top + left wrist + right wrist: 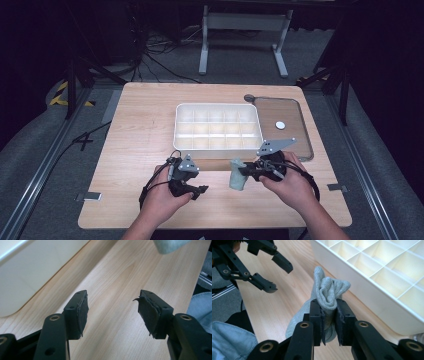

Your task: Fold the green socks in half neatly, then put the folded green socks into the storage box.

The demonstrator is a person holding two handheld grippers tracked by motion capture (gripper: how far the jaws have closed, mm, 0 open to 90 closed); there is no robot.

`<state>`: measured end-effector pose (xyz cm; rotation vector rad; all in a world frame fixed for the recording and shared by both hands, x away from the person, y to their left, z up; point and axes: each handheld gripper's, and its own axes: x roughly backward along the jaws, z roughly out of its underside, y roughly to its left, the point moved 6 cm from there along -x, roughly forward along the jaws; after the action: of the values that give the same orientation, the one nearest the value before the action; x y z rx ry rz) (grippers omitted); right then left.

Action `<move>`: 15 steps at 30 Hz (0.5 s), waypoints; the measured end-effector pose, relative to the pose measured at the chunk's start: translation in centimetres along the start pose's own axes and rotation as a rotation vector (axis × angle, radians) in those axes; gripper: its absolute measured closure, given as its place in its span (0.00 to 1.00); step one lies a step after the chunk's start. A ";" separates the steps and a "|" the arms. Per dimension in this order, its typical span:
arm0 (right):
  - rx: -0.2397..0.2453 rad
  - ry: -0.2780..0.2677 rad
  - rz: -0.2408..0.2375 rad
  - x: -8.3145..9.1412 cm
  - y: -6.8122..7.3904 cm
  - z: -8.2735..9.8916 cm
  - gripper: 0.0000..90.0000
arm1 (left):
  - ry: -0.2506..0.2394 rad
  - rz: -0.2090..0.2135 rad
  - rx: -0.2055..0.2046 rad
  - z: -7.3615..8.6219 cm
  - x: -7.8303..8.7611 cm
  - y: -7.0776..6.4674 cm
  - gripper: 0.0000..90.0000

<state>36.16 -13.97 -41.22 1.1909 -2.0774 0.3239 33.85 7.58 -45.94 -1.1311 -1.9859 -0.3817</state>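
A pale grey-green sock (329,293) is bunched between the jaws of my right gripper (329,322), which is shut on it. In the high view the sock (237,176) hangs in front of the white compartment tray (181,141), with my right gripper (248,171) holding it from the right. My left gripper (202,189) is to the left of the sock, a little nearer the front edge, and apart from it. Its jaws stand open over bare wood, and nothing lies in my left gripper (113,313). A corner of the sock (170,245) shows far ahead.
The white tray (367,290) has several empty compartments. A clear lid (295,131) with a white knob (280,125) lies to its right on the wooden table (135,140). Bare wood lies left of the tray and along the front edge.
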 end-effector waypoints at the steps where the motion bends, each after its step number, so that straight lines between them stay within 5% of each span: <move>1: 0.002 -0.003 0.008 0.1 -0.2 -0.2 0.86 | 0.000 -0.001 0.008 0.0 0.1 0.1 0.47; 15: 0.039 -0.023 0.141 1.4 -3.7 -1.9 0.86 | -0.004 -0.019 0.026 0.3 0.2 0.6 0.46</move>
<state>39.63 -15.84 -39.34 1.0773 -2.1896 0.4197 34.17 8.22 -46.02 -1.0988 -2.0012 -0.3629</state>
